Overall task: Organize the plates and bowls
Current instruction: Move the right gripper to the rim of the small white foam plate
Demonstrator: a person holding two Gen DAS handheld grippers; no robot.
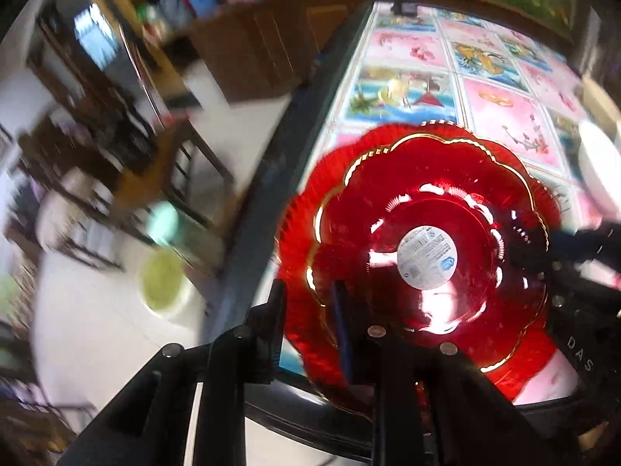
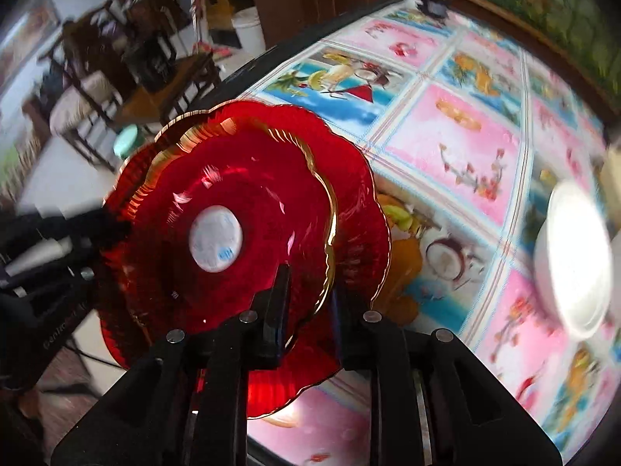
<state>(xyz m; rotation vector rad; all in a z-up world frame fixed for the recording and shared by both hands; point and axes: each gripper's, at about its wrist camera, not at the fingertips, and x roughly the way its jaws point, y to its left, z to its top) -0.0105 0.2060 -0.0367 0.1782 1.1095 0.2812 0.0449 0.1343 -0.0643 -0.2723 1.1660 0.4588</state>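
Red glass plates (image 1: pixel 419 233), stacked at the table's (image 1: pixel 504 116) near-left corner, sit between two grippers, left (image 1: pixel 310 334) and right (image 2: pixel 310 310), each straddling opposite rims, grip uncertain.

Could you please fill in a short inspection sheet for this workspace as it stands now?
Surface: table under a glossy pink-and-blue picture-tiled cloth.
Job's things: two red translucent scalloped plates with gold rims, stacked, the upper with a round white label; white bowl further right.
Clutter: small dark object at the far edge.
Grippers: left tool and right tool each straddle the plates' rim on opposite sides; contact cannot be told.
Cables: nothing seen.
Surroundings: wooden chairs, white bucket, wooden cabinet.
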